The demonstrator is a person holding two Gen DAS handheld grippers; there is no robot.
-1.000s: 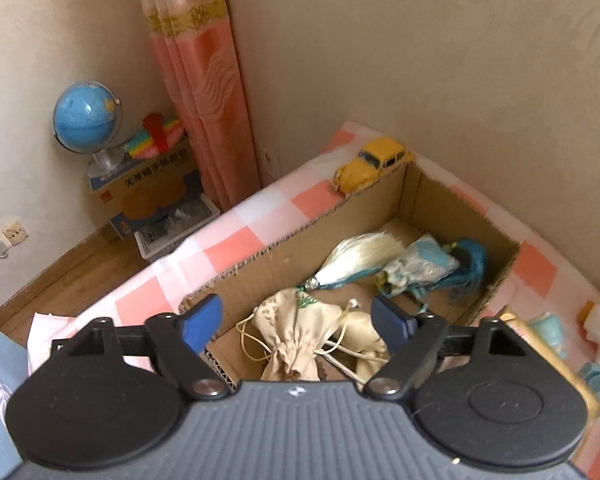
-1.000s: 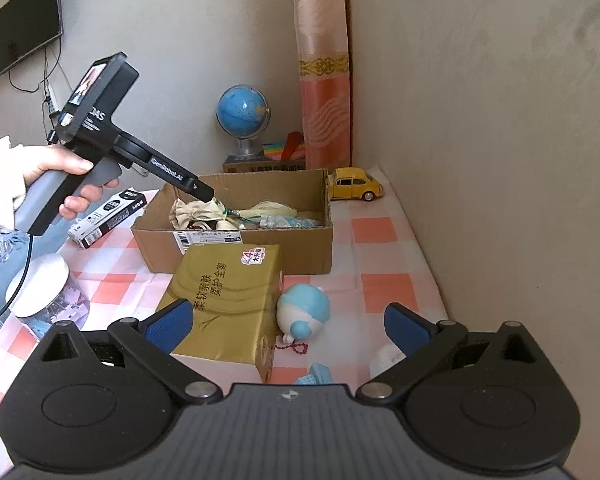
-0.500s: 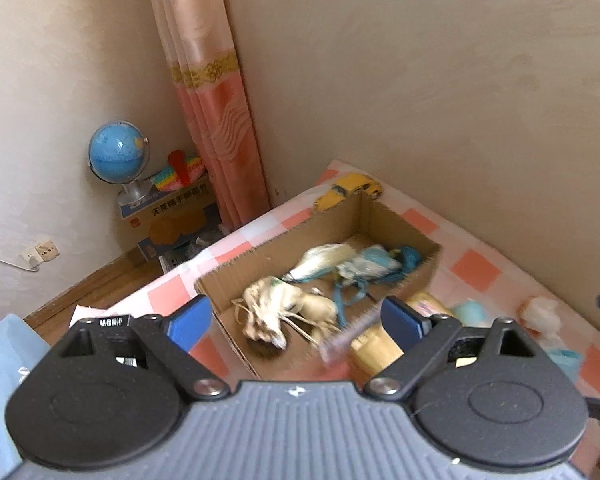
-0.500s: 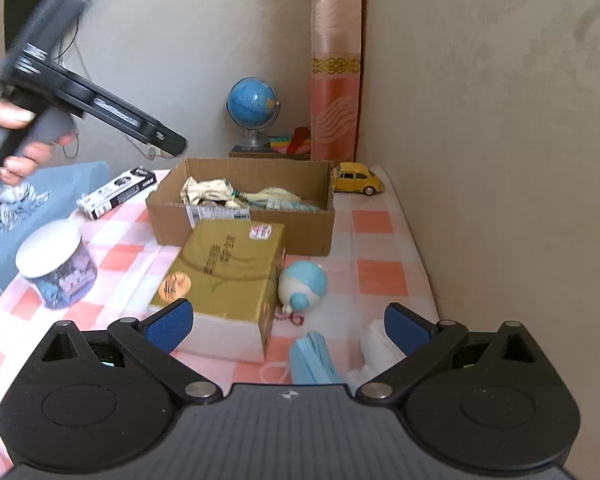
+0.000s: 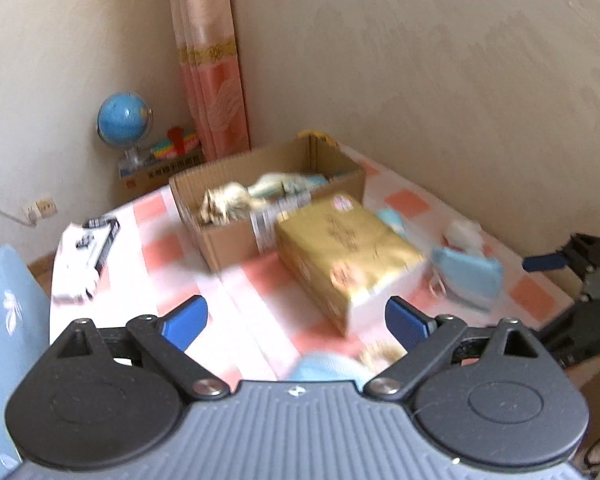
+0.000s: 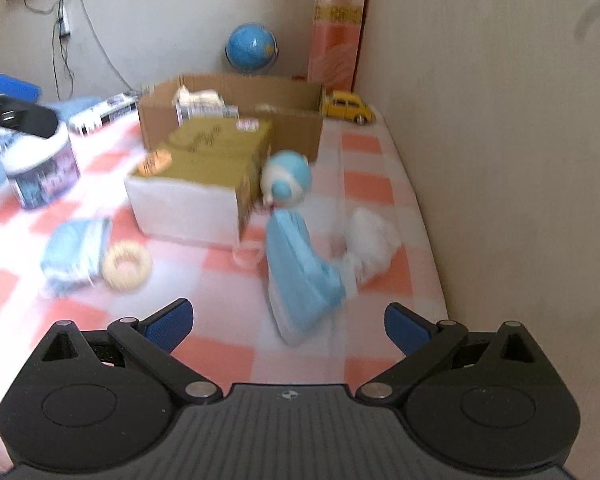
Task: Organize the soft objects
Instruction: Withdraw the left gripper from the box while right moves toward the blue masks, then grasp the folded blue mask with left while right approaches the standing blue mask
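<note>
A pink-and-white checked worktop (image 6: 364,188) carries a cardboard box (image 6: 288,128) at the far end, a gold packet (image 6: 204,160) before it, a yellow toy car (image 6: 348,108) far right, a jar (image 6: 40,172) left, blue cloths (image 6: 300,264) near.

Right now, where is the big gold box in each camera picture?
Left wrist view: the gold box sits center-right, just in front of the cardboard box.
Right wrist view: the gold box is left of center, again in front of the cardboard box.
Shared landmark: the blue globe behind the table.
</note>
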